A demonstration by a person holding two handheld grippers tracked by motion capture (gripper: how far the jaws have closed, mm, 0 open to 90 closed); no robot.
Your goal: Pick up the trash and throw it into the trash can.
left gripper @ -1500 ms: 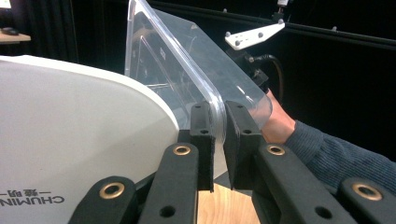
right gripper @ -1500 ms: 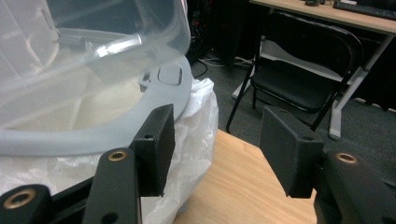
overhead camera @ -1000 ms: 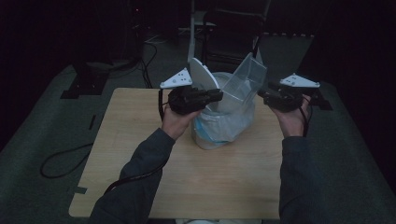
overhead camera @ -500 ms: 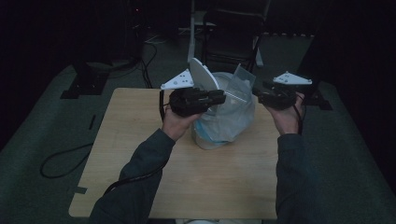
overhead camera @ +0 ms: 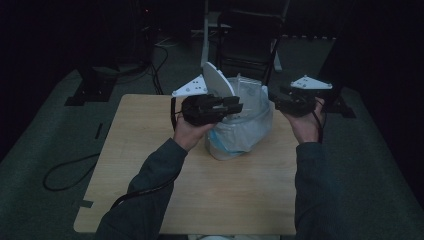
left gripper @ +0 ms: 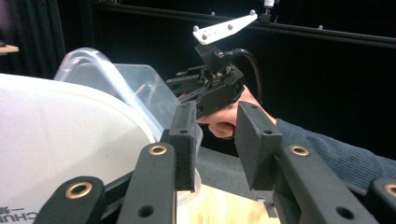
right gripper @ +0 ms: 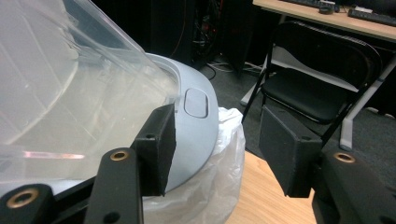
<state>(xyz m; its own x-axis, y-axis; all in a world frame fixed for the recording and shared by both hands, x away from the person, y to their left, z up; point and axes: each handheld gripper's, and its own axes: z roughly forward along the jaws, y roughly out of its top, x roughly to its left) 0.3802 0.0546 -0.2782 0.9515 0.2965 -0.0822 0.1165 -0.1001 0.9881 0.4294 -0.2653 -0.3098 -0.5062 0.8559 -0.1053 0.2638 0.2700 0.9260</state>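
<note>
Item 1, far left: black stand base (overhead camera: 82, 92) on the floor beyond the table's far-left corner, with a black cable (overhead camera: 65, 170) looping over the dark floor at the table's left.

Item 2: wooden table (overhead camera: 150, 165), light top, rounded corners.

Item 3: left gripper (overhead camera: 235, 106), held in the person's left hand (overhead camera: 186, 132) just left of the bin and level with its rim, grey three-cornered plate on top. Its jaws have just been opening and stand released; in the left gripper view the gap between the pads (left gripper: 186, 140) holds nothing, with the bag's edge lying just to the left of the left pad.

Item 4, centre of the table: small waste bin (overhead camera: 235, 145) lined with a clear plastic bag (overhead camera: 245, 127). The bag's loose upper edge stands up above the rim on the far side. The bin's white lid (overhead camera: 219, 80) is tilted upright at the far-left of the rim (in the right gripper view it reads as a grey dome with an oval recess (right gripper: 196, 102)).

Item 5, far centre: black folding chair (overhead camera: 250, 45) on the floor behind the table.

Item 6: right gripper (overhead camera: 272, 97), held in the right hand (overhead camera: 306, 125) at the bin's right, jaws pointing left toward the bag's rim. In the right gripper view the jaws stand apart; the left pad lies against or just beside the clear bag (right gripper: 70, 93), and whether it is touching cannot be told. Nothing is clamped.

Item 7, far right of the right gripper view: a desk edge (right gripper: 327, 18).
</note>
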